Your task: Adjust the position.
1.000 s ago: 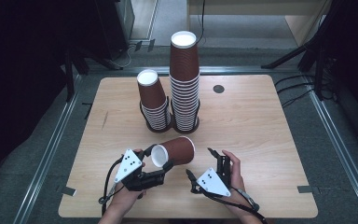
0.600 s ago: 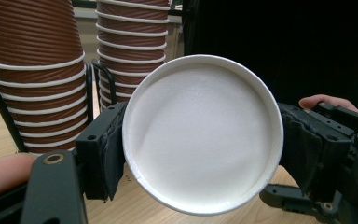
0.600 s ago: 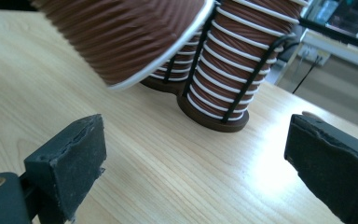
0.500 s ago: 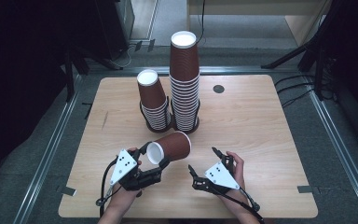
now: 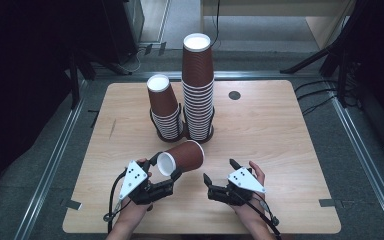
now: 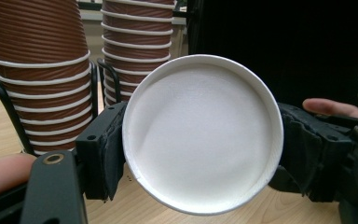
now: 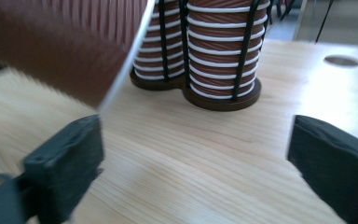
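Paper cup (image 5: 182,157): brown ribbed sleeve wall, smooth white base disc and rolled white rim, tapered cone. It lies on its side off the table, near the front edge left of centre, base toward the person, mouth toward the stacks.

Two stacks near the back edge, left of centre, each in a black wire holder on a round dark base: short stack (image 5: 164,108) and tall stack (image 5: 198,90), cups inverted, white bases up, white rims banding the brown ribs. The holders touch side by side. Table (image 5: 280,130): pale wood grain, matte, rounded corners, small dark round hole (image 5: 234,95) toward the back right.

Left gripper (image 5: 166,171): hand comes in from the front edge, body roughly level and angled toward the back right. Jaws closed on the cup's narrow end, one black pad each side of the white base; in the left gripper view the base disc (image 6: 203,133) sits square between them.

Right gripper (image 5: 219,172): hand low near the front edge right of centre, grey plate on top, pointing toward the stacks. Jaws have just been opening, now wide apart, nothing between them, just bare wood. In the right gripper view the cup's blurred rim hangs just above its left jaw, not touching.
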### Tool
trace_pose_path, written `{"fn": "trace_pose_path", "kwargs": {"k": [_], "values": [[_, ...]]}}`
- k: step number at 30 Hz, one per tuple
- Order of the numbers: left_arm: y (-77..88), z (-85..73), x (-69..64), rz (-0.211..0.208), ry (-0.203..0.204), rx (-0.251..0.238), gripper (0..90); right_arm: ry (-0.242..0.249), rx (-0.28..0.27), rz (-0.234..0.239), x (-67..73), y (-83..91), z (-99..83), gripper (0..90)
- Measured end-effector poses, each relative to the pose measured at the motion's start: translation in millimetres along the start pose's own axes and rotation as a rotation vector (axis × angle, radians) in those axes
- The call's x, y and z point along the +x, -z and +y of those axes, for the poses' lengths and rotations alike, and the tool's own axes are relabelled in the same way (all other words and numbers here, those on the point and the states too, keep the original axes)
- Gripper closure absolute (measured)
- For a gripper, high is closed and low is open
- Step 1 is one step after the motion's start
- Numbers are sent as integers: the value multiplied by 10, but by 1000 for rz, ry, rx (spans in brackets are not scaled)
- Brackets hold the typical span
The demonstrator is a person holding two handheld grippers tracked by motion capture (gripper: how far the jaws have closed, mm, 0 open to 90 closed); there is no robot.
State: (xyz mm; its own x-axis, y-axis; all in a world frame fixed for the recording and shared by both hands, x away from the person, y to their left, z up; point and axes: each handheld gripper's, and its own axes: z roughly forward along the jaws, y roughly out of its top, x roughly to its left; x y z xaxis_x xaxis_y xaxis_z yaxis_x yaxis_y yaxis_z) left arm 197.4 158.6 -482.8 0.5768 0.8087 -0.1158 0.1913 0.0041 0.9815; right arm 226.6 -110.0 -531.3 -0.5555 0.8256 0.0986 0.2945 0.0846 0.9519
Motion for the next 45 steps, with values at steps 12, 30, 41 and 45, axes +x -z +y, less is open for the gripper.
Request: {"fn": "trace_pose_path", "kwargs": {"k": [12,30,41,45], "values": [[3,-14,11,-26,22,-30,236,-243,-6,66,117,38,69,0],[30,-10,44,-12,33,-79,237,-722,-103,138,225,64,171,0],[17,-41,32,0,18,-90,236,-954,-121,224,316,-26,181,0],[14,-48,29,0,13,-92,236,-1025,-120,262,325,-60,187,0]]}}
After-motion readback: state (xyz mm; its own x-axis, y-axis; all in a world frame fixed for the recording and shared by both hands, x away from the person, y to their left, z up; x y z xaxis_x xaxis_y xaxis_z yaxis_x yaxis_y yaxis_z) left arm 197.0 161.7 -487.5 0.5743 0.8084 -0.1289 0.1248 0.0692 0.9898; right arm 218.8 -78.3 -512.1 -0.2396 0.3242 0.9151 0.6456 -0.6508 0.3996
